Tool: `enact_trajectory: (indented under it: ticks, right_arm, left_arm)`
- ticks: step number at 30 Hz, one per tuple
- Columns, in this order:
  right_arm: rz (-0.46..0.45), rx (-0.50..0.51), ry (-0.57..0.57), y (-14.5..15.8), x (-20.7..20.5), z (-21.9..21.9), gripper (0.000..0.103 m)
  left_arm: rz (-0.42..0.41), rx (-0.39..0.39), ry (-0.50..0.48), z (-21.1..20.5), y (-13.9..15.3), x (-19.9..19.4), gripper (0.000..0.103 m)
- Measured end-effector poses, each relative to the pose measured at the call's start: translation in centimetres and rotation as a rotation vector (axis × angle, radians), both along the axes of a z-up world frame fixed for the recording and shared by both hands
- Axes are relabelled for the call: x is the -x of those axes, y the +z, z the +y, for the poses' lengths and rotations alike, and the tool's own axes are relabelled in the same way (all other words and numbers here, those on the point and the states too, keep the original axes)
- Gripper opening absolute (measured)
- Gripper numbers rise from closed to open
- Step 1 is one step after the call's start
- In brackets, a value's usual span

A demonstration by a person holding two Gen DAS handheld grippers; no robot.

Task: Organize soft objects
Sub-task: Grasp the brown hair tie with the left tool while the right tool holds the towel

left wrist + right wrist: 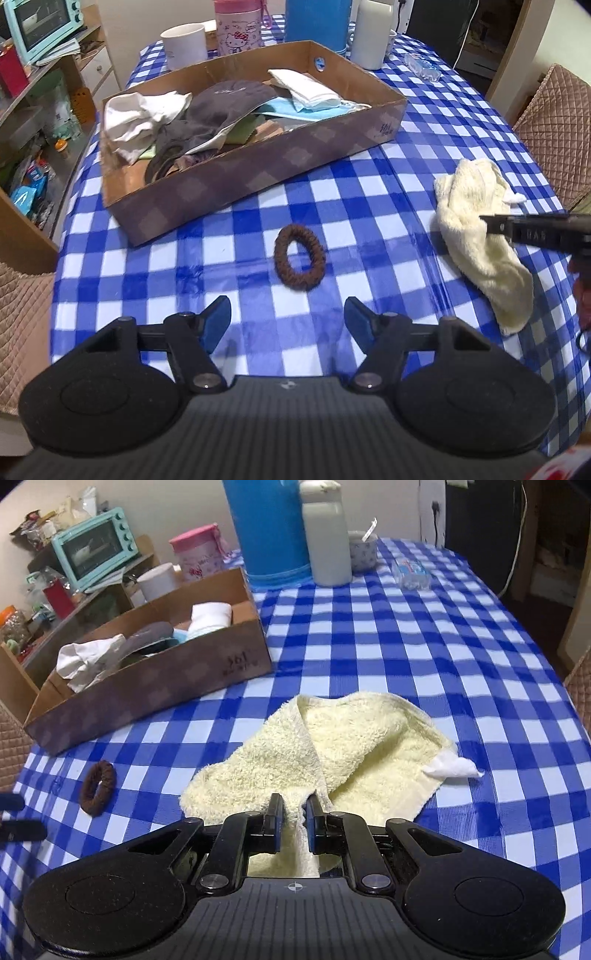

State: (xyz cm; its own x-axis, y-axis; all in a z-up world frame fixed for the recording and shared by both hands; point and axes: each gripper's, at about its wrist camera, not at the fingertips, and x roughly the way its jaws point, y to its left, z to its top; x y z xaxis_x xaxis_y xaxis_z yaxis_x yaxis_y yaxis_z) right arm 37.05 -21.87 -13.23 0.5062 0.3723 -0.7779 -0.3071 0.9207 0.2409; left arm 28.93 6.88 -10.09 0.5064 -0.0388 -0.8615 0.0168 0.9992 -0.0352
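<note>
On the checked counter (pixel 369 206), we list:
Left tongs (pixel 287 317): released, poised near brown hair tie (pixel 299 257).
Right tongs (pixel 295 805): clenched on our cream towel (pixel 332 746).
Cardboard box (pixel 258 173): holds cloths.

A fluffy cream terry-cloth towel (pixel 332 746) is pinched between the right hand-held gripper (pixel 295 812), matt black plastic. Ahead of the left hand-held gripper (pixel 287 317) lies a fuzzy brown fabric hair tie (pixel 299 257). The worktop cloth (pixel 369 192) looks glossy, smooth plastic; beyond, a matt cardboard box (pixel 258 177).
</note>
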Motion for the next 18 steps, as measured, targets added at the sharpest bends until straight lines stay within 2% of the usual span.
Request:
enact_trajectory:
  ticks: [3,4,6,7,8,10,14,18]
  right_arm:
    - [-0.005,-0.004,0.009,0.1,0.1,-0.2,0.013]
    - [-0.002,-0.008,0.01,0.2,0.0,-0.3,0.017]
    - [-0.012,0.003,0.013,0.7,0.0,-0.3,0.035]
    - [-0.025,0.016,0.015,0.9,0.1,-0.3,0.052]
    - [-0.042,0.024,0.019,1.2,0.2,-0.4,0.065]
    - [-0.081,0.014,0.037,1.8,0.7,-0.8,0.071]
    - [-0.102,0.009,0.086,2.4,1.0,-1.1,0.085]
    - [-0.121,0.042,0.124,2.3,0.4,-0.7,0.089]
  left_arm:
    - [-0.019,0.016,-0.008,0.0,-0.8,-1.1,0.061]
    - [-0.026,0.016,-0.013,-0.1,-1.0,-1.5,0.06]
    - [-0.035,0.013,-0.023,-0.3,-1.6,-2.2,0.06]
    - [-0.037,0.012,-0.026,-0.4,-1.9,-2.5,0.06]
    - [-0.039,0.012,-0.027,-0.5,-2.2,-2.8,0.06]
    - [-0.04,0.012,-0.029,-0.7,-2.7,-3.2,0.06]
    - [-0.042,0.002,-0.02,-0.6,-3.8,-3.8,0.06]
    - [-0.038,0.008,0.001,-0.4,-4.6,-4.5,0.048]
